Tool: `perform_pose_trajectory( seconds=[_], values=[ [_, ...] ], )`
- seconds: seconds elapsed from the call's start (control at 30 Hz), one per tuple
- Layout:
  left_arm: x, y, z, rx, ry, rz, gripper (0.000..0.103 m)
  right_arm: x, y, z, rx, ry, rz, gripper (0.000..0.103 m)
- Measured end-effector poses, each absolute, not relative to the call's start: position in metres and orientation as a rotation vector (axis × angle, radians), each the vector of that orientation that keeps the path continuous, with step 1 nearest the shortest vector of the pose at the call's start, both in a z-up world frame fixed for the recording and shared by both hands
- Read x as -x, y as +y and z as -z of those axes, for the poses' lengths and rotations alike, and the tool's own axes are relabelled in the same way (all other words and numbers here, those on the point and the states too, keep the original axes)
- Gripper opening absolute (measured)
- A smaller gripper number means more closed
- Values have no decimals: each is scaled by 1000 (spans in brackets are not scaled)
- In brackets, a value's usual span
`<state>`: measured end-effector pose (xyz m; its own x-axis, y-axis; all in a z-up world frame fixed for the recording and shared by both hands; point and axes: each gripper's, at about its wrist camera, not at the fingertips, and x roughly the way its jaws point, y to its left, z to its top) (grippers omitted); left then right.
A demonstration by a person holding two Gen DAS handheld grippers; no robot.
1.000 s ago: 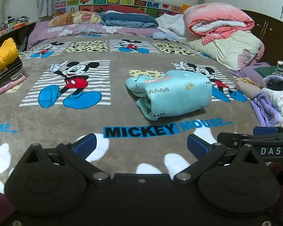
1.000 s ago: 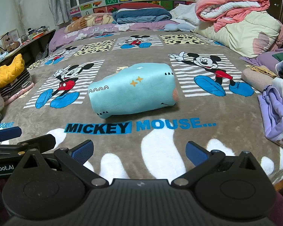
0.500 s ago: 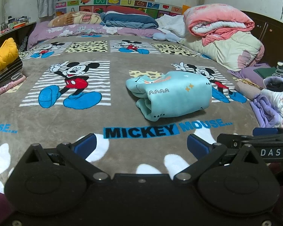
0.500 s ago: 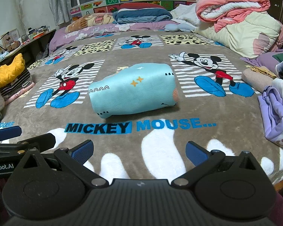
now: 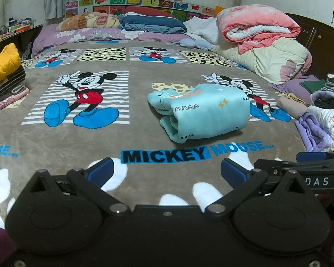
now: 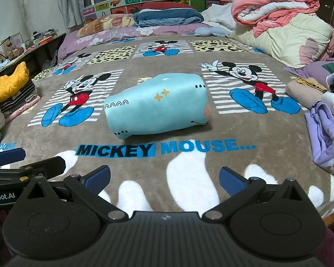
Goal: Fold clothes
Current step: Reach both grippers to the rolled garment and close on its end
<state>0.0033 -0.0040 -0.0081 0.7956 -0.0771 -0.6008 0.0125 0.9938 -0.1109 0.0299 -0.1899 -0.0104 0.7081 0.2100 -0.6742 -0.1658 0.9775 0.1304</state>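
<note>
My left gripper (image 5: 165, 171) hovers low over the near edge of the bed (image 5: 55, 142), its blue fingers (image 5: 100, 171) spread wide with nothing between them; my right gripper (image 6: 164, 178) sits just beside it at the same edge, fingers (image 6: 231, 181) equally wide and empty; each gripper shows at the margin of the other's view. The folded light-blue garment (image 5: 202, 113) lies ahead of both, in the middle of the brown Mickey Mouse blanket (image 6: 189, 160), just beyond the printed "MICKEY MOUSE" lettering (image 6: 164, 150) and well apart from my fingers; it is a thick, rounded bundle with small orange stars on top, its layered folded edges facing left in the left wrist view. To the right of the bed lies a loose heap of lilac and white clothes (image 5: 320, 124); on the left edge stands a stack of folded clothes topped by a yellow piece (image 6: 11, 82). Behind, rolled pink and cream quilts (image 5: 262, 42) rest at the far right, with pillows (image 5: 151, 22) against the colourful headboard (image 6: 158, 0) beneath the window.
</note>
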Motion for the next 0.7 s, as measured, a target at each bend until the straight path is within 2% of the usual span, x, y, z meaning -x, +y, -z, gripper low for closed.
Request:
perform_pose_trajectory(
  seconds=[0.33,0.7],
  values=[
    [-18,0,19,159,680,57,103,-44,-198,20,-106,745,-252,103],
    [-51,10,36,291,756,124,103,-69,-236,33,-297,666,-320,103]
  ],
)
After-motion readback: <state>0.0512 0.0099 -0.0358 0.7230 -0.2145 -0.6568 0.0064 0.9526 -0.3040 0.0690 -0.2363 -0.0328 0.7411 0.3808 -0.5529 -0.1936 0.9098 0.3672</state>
